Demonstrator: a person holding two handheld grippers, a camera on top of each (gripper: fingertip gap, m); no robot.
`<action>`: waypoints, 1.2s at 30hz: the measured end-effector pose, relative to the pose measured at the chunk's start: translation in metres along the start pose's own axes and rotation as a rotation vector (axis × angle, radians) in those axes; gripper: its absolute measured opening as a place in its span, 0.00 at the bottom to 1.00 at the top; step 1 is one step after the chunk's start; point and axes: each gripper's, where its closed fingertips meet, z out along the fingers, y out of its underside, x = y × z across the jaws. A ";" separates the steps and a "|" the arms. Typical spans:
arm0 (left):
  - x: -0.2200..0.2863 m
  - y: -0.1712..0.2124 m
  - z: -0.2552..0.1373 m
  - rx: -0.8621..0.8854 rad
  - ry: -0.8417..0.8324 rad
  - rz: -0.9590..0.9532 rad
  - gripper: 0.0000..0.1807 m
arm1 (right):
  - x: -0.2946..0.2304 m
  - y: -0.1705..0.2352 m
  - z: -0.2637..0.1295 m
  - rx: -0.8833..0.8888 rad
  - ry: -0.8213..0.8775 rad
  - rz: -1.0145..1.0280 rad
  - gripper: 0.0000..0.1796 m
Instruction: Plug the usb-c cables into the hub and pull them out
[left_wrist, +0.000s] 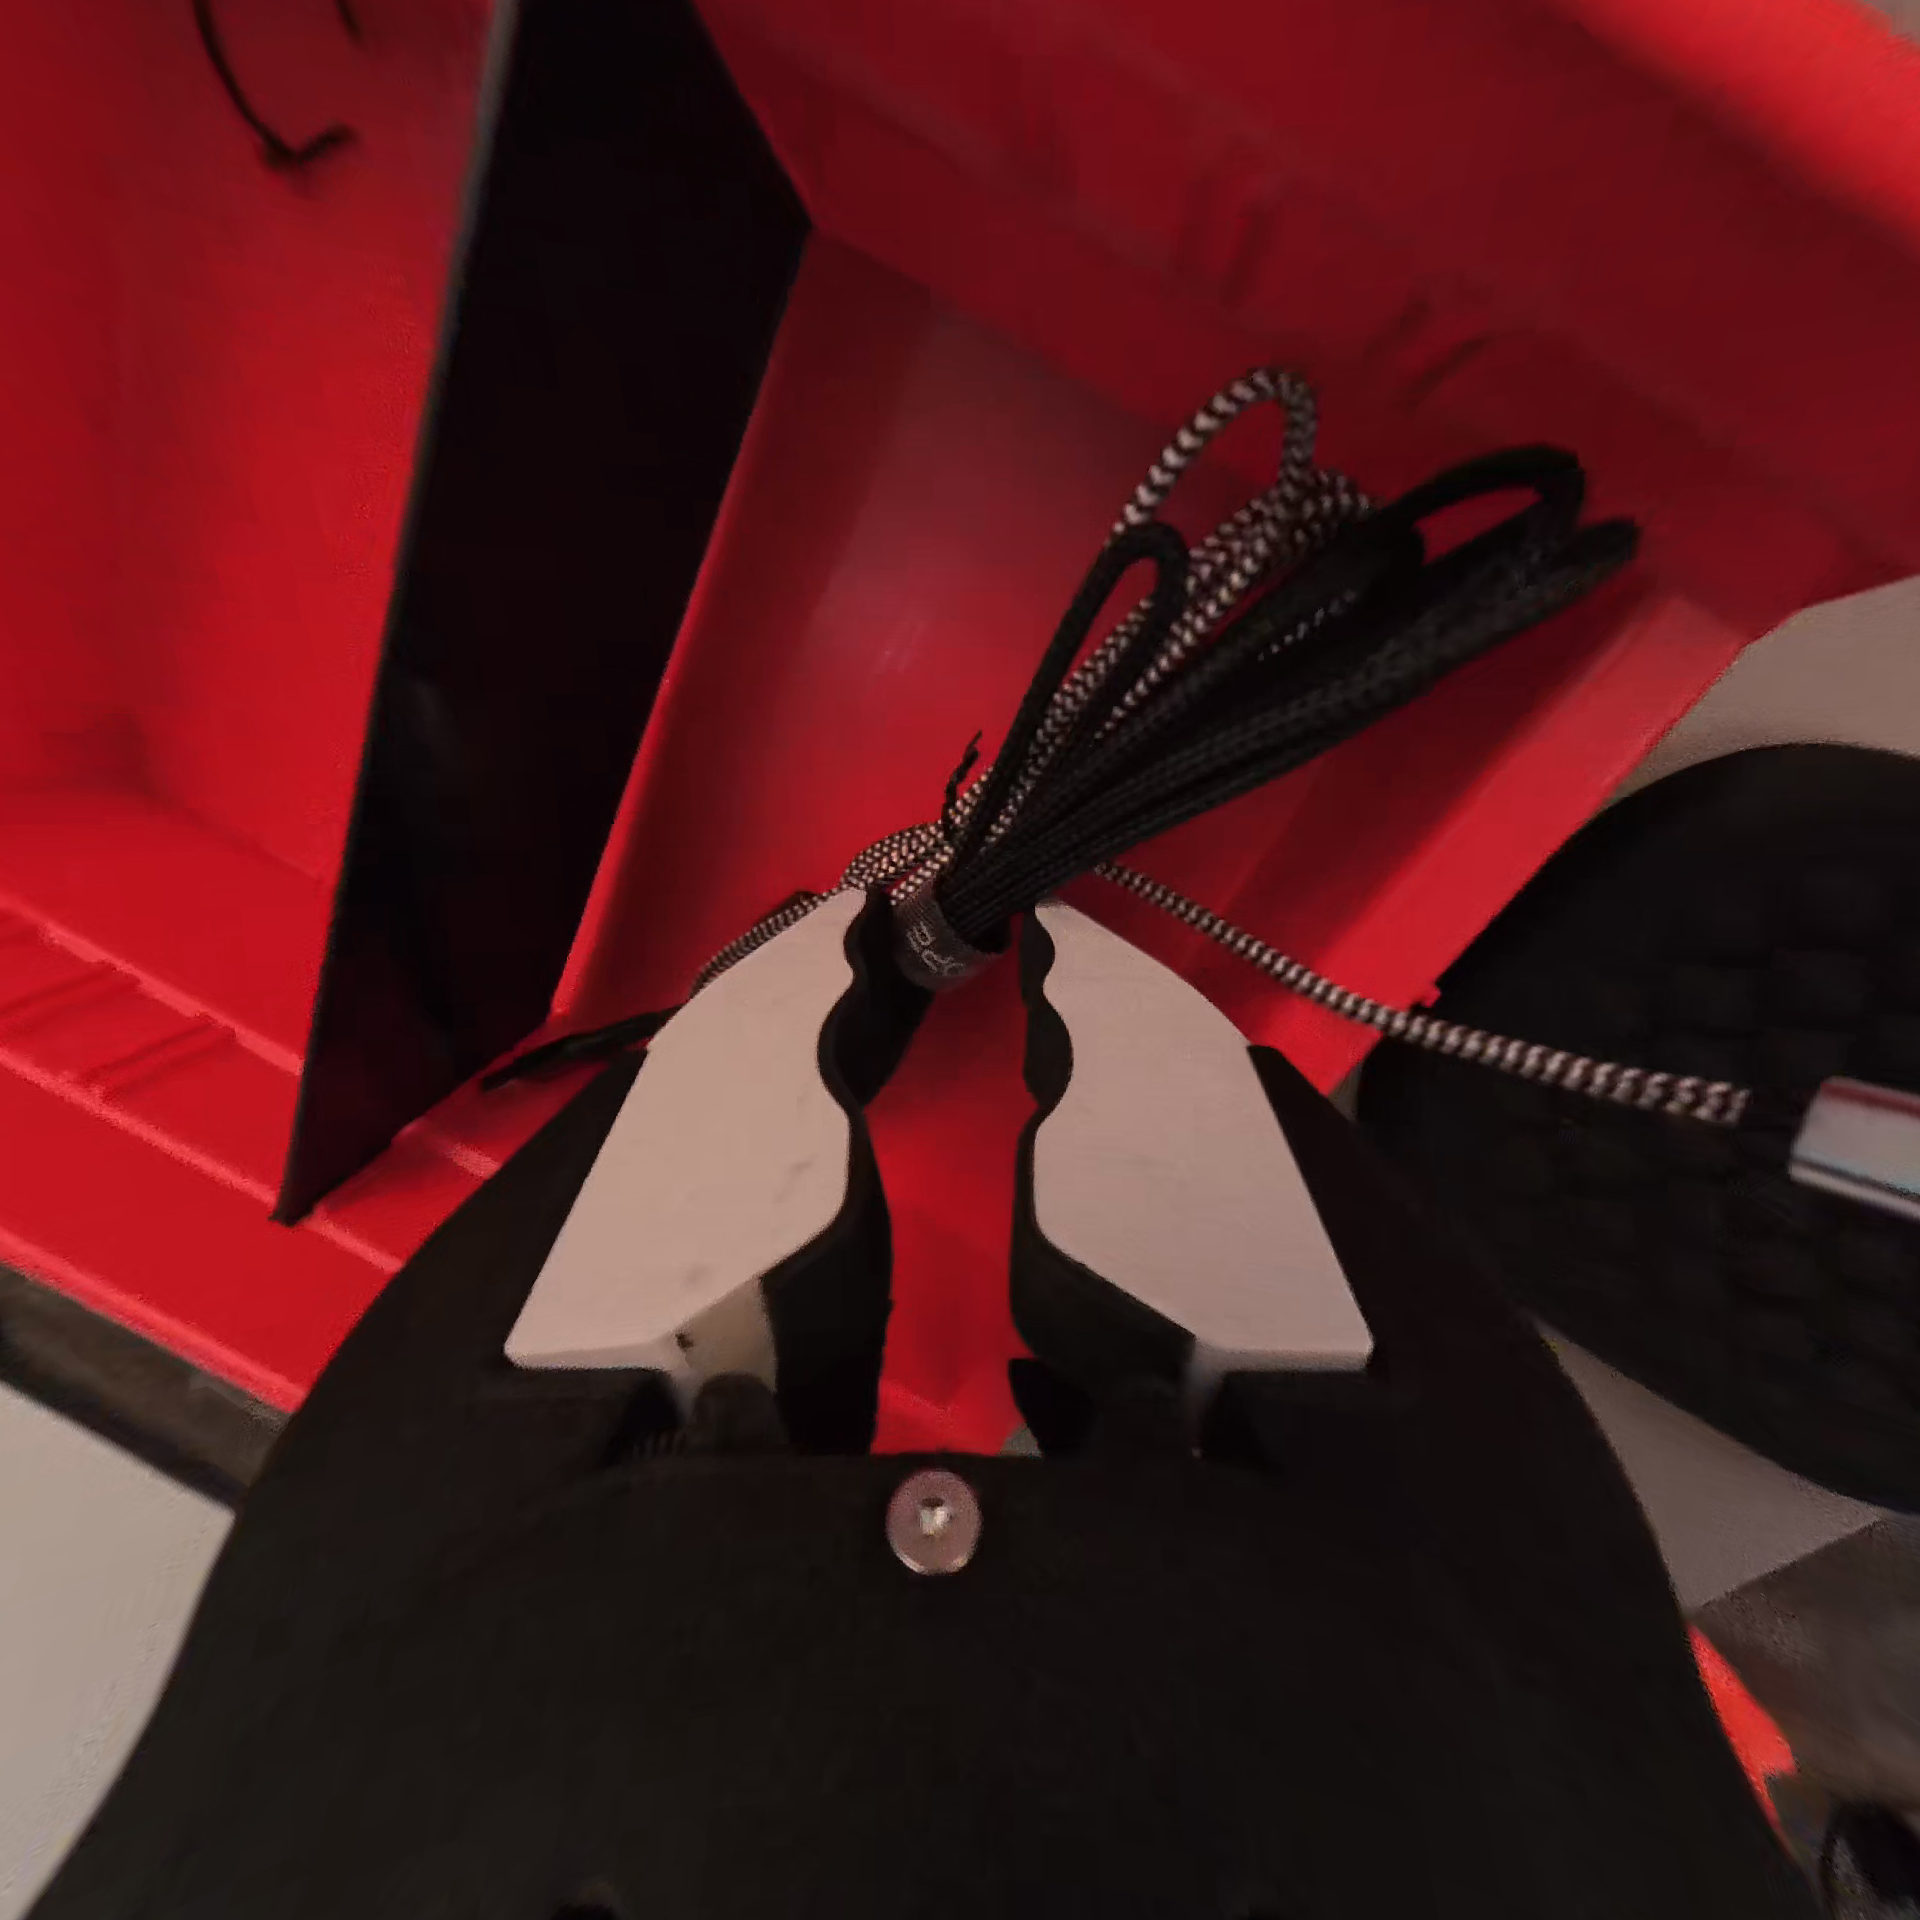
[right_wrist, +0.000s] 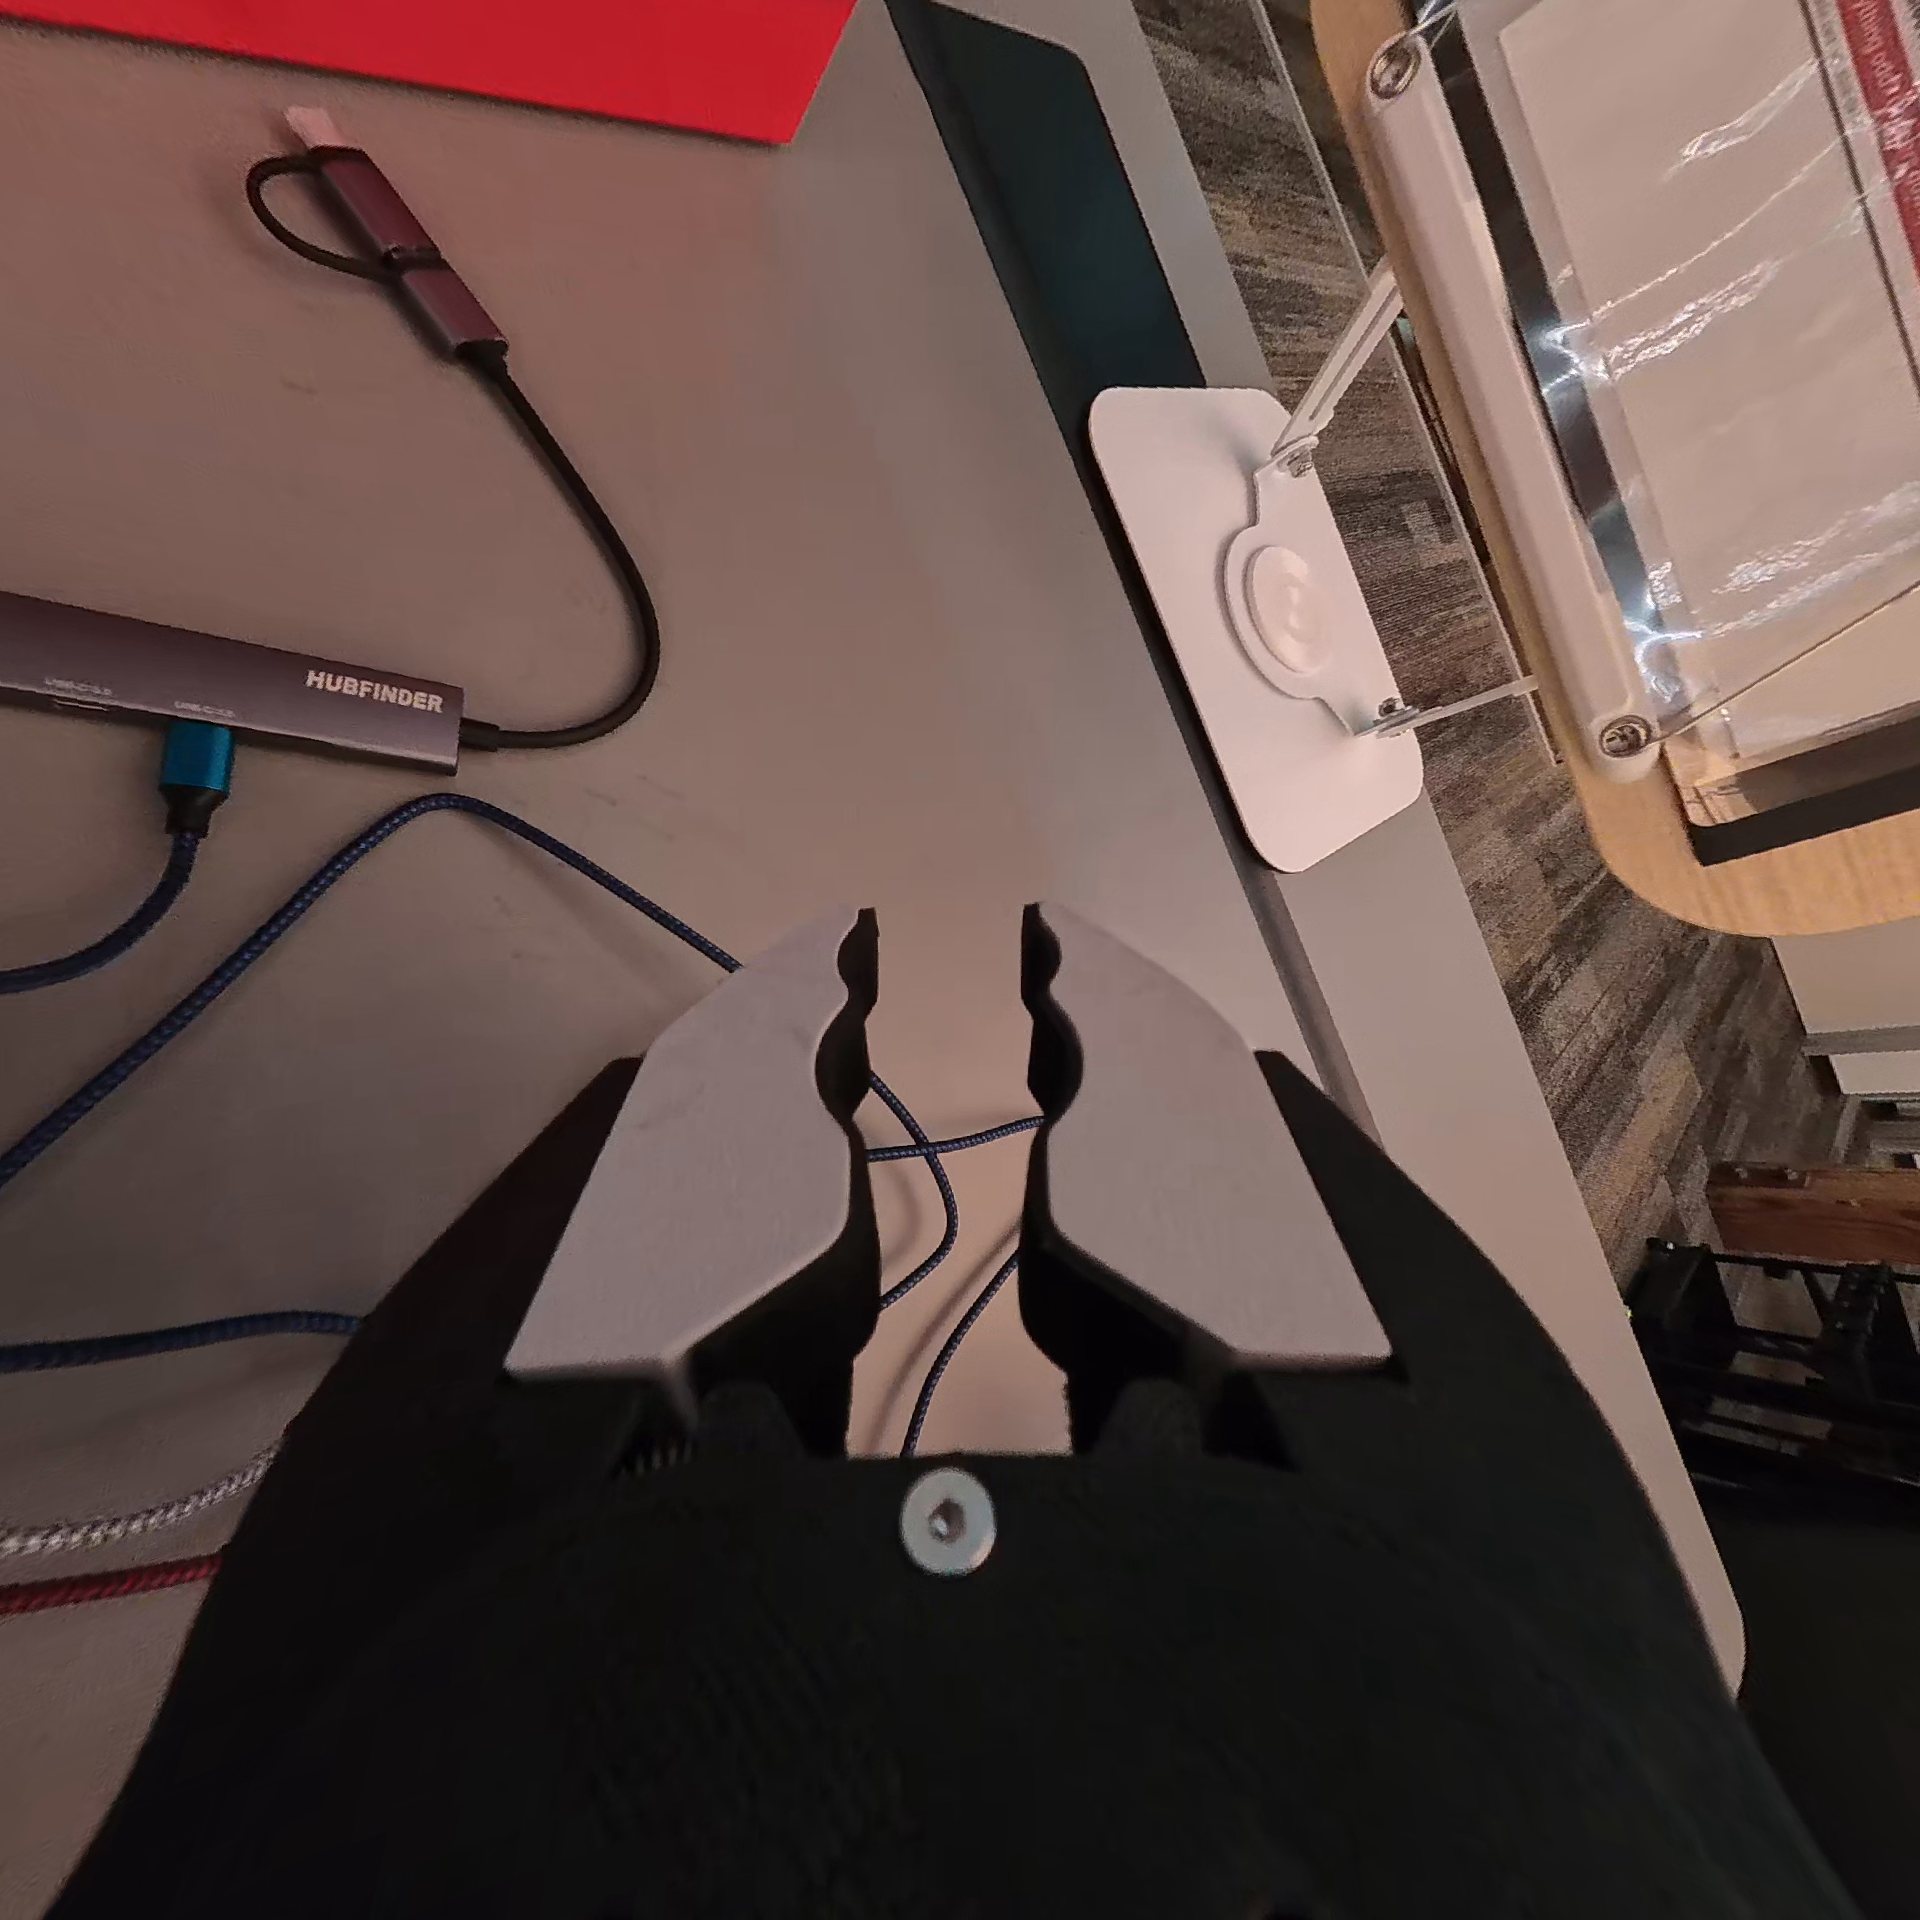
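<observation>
In the left wrist view my left gripper (left_wrist: 951, 920) is shut on a strapped bundle of black and black-and-white braided cables (left_wrist: 1226, 644), held over a red bin (left_wrist: 1039, 343). One black-and-white strand runs right to a silver plug (left_wrist: 1860, 1127). In the right wrist view my right gripper (right_wrist: 951, 925) is open and empty above the grey table (right_wrist: 831, 520). A grey hub (right_wrist: 260, 691) lies at the left with a blue plug (right_wrist: 197, 764) in its side. That plug's blue braided cable (right_wrist: 582, 862) loops under my right fingers.
A black divider (left_wrist: 561, 623) stands in the red bin. A dark textured object (left_wrist: 1662, 1195) lies to its right. The hub's own lead ends in a dark red adapter (right_wrist: 416, 265). A white pad (right_wrist: 1174, 540) sits at the table's right edge. White and red braided cables (right_wrist: 114, 1548) lie lower left. My right fingertips sit around 35 centimetres from my left ones. The grey hub (right_wrist: 260, 691) lies some 15 centimetres from my right tips, 25 centimetres from my left tips.
</observation>
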 end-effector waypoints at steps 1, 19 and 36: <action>-0.001 -0.002 -0.006 0.035 -0.002 -0.018 0.12 | 0.000 -0.001 -0.001 0.002 0.001 0.000 0.15; -0.015 -0.039 -0.111 0.619 0.143 -0.398 0.11 | -0.014 -0.021 -0.009 0.084 -0.053 0.006 0.15; 0.152 -0.188 -0.216 1.022 0.622 -0.139 0.11 | -0.093 -0.163 -0.157 1.057 -0.601 0.199 0.24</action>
